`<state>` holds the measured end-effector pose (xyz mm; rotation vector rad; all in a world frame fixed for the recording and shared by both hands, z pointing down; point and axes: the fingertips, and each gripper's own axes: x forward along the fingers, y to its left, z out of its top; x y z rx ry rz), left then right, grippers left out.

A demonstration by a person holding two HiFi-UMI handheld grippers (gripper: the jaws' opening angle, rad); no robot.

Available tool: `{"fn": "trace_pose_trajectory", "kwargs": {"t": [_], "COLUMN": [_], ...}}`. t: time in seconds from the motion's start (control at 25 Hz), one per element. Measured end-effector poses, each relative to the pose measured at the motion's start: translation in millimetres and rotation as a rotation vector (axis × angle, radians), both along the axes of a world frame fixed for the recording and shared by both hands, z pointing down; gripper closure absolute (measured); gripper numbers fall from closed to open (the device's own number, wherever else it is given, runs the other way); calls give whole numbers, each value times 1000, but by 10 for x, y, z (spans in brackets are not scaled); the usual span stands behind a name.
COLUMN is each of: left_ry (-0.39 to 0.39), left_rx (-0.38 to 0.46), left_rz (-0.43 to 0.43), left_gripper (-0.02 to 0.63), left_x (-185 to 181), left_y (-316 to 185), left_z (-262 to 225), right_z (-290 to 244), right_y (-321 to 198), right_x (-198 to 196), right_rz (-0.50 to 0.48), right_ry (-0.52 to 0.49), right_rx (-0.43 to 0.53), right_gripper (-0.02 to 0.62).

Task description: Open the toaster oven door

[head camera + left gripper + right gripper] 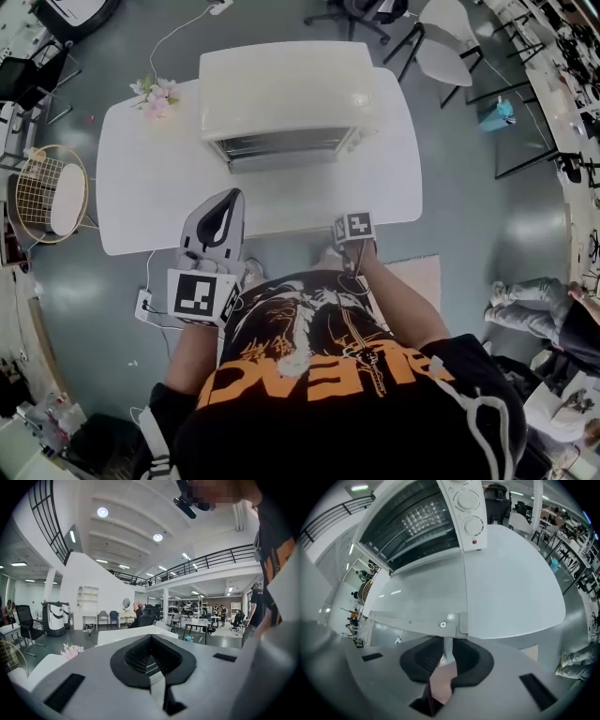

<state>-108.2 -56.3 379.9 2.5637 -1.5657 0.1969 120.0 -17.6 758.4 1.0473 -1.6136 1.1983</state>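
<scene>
The right gripper (pixel 444 644), its jaws a narrow gap apart and gripping nothing, points down just short of the free edge of the door (pixel 422 597), a glass pane folded flat toward it. Past the door the white toaster oven (pixel 286 89) sits on the table (pixel 511 588). Its cavity holds one wire rack (pixel 419 520), with two knobs (pixel 467 499) and one red lamp (pixel 474 541) to the right. The left gripper (pixel 234 194), jaws closed together and empty, has the oven straight ahead.

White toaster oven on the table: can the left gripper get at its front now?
Probably yes: only bare white tabletop lies between the left gripper and the white toaster oven.
</scene>
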Motion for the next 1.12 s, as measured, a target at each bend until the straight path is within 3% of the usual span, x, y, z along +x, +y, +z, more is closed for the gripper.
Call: {"fn": "trace_pose_trajectory", "kwargs": {"t": [0.08, 0.16, 0.48, 0.64, 0.8, 0.88, 1.12], "left_ry": [-7, -11, -51, -170, -382, -452, -485], "left_rx": [-6, -14, -91, -239, -496, -589, -646], "left_rz": [-8, -18, 2, 79, 209, 263, 307], "left_gripper": [584, 584, 584, 584, 584, 584, 584], "left_x": [-37, -77, -29, 111, 312, 404, 546], "left_y": [33, 52, 39, 3, 85, 137, 73], "left_z": [26, 65, 561, 1300, 2323, 2660, 2955], "right_z": [98, 162, 214, 213, 205, 213, 209], "right_y": [31, 39, 34, 41, 46, 55, 52], "right_x": [31, 72, 59, 49, 52, 41, 45], "right_rz": [0, -5, -9, -10, -7, -6, -3], "right_ry": [23, 49, 32, 26, 21, 16, 5], "right_rx": [-43, -70, -116, -145, -151, -154, -152], "right_gripper": [529, 581, 581, 581, 581, 581, 581]}}
